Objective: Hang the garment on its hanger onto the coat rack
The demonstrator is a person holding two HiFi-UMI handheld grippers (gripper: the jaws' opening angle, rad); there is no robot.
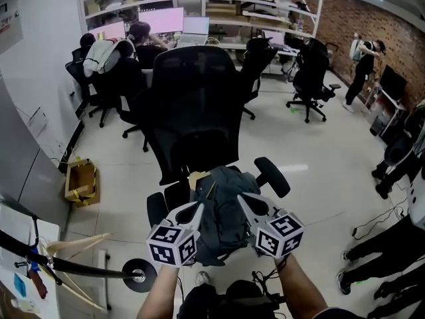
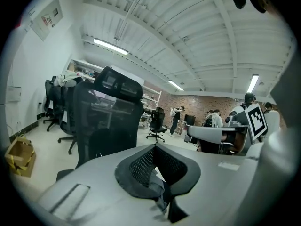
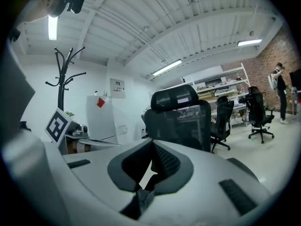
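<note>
Holding both grippers low and close in front of the body, bare forearms coming up from the bottom of the head view, marker cubes nearly side by side. Left gripper (image 1: 198,209) and right gripper (image 1: 243,199) both point forward and converge slightly at the tips, like a shallow V over the garment (image 1: 222,212).

Left gripper view: jaws closed, tips meeting at (image 2: 154,146), with a fold of grey-blue fabric (image 2: 161,200) caught between them at the near end. Right gripper view shows the same: tips together at (image 3: 152,143), fabric (image 3: 143,197) pinched low between the jaws. So both are clamped on cloth, one at each side of the bundle.

The garment is dark teal-grey, crumpled and bunched, not hanging flat. It sits over the seat of the black office chair (image 1: 192,111), between the armrests, just in front of the grippers. A tan wooden piece (image 1: 197,178) pokes out at its top left edge; it looks like hanger wood, but I can't confirm the hook.

Coat rack (image 1: 80,266) is at lower left in the head view, black pole with a round base, well apart from the garment. A bare wooden hanger (image 1: 73,244) sits against it. The rack's curved top prongs (image 3: 61,74) show in the right gripper view.
</note>
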